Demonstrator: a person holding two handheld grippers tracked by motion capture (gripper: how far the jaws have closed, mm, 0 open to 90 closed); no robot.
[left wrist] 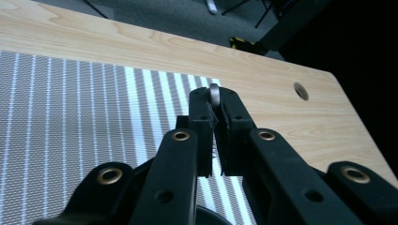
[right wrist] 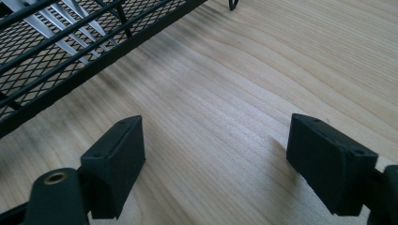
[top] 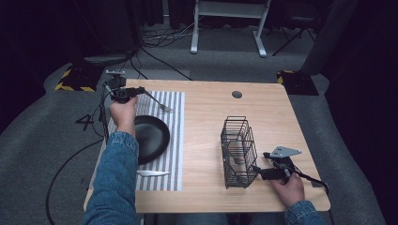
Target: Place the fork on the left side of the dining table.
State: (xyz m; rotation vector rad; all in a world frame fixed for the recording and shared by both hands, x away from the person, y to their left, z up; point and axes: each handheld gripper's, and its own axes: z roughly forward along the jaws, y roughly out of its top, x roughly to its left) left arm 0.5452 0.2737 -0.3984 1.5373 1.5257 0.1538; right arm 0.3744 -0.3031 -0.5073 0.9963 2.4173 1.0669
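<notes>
The left tongs are clamped on the handle of a fork, carrying it above the far end of the striped mat, at about 11 o'clock on the bench. In the left gripper view the rounded metal end of the handle sits pinched between the two black pads, which stand nearly together. From the high view the fork reaches out toward 3 o'clock from the tongs, tines at the outer end and angled slightly down; whether they touch the mat I cannot tell.

The step in hand looks like laying a place setting: the black plate lies on the mat, a knife lies at its 6 o'clock, and the fork seems bound for a spot at the plate's 12 o'clock. The next move would call for lowering the fork flat onto the mat, clear of the plate's rim, then letting go.

The fork is slim, silver and shiny, likely slippery if tilted.

The right tongs stand wide apart with nothing between them, just beside the wire basket at 4 o'clock on the bench
</notes>
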